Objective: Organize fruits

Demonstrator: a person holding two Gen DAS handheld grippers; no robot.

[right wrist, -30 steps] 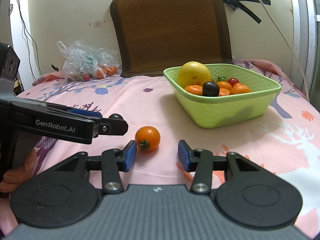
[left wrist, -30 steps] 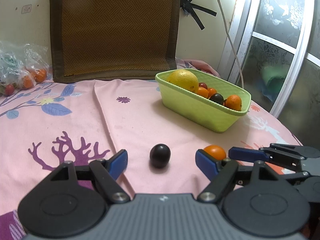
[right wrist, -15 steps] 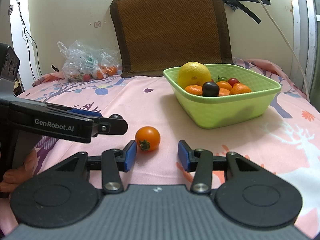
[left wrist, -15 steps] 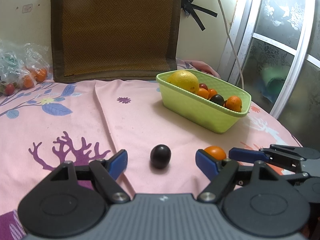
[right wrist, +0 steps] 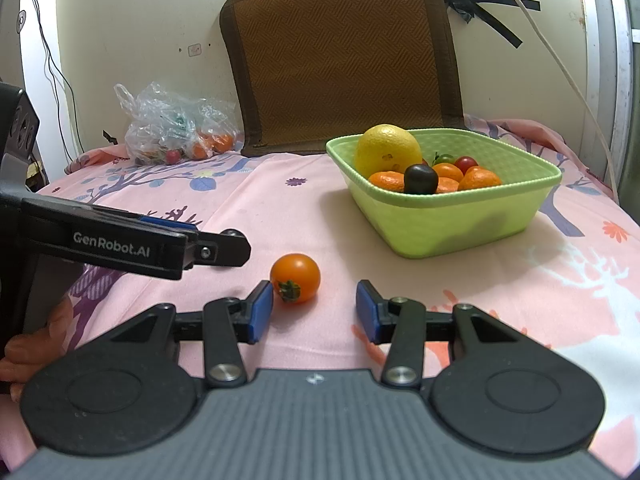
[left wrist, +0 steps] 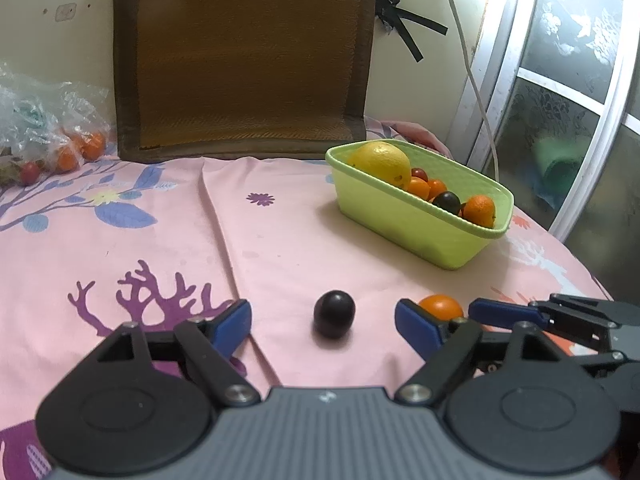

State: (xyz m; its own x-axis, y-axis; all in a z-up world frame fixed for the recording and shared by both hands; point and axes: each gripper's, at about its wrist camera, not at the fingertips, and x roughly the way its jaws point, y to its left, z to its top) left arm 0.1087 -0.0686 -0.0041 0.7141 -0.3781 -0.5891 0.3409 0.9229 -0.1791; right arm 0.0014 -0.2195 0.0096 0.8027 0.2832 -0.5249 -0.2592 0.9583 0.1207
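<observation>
Dark plum point(left wrist: 334, 319) on table point(left wrist: 280, 240), just ahead of left gripper point(left wrist: 323, 326); jaws opening, nothing between pads. Orange tomato point(right wrist: 295, 283) beside right gripper point(right wrist: 314, 311), jaws apart, empty. Both likely light, smooth, roll-prone, bruisable: pinch gently across widest middle. Basket point(right wrist: 460, 236) well beyond.

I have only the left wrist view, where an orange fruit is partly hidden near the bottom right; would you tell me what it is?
Observer: An orange tomato with a green stalk, lying on the cloth.
Operator: Is the right gripper holding it?
Observer: No, the right gripper is open; the tomato lies just ahead of its left finger.
Operator: Does the basket hide anything from me?
Observer: Yes, the green basket holds a green-stalked tomato behind the dark fruit.
</observation>
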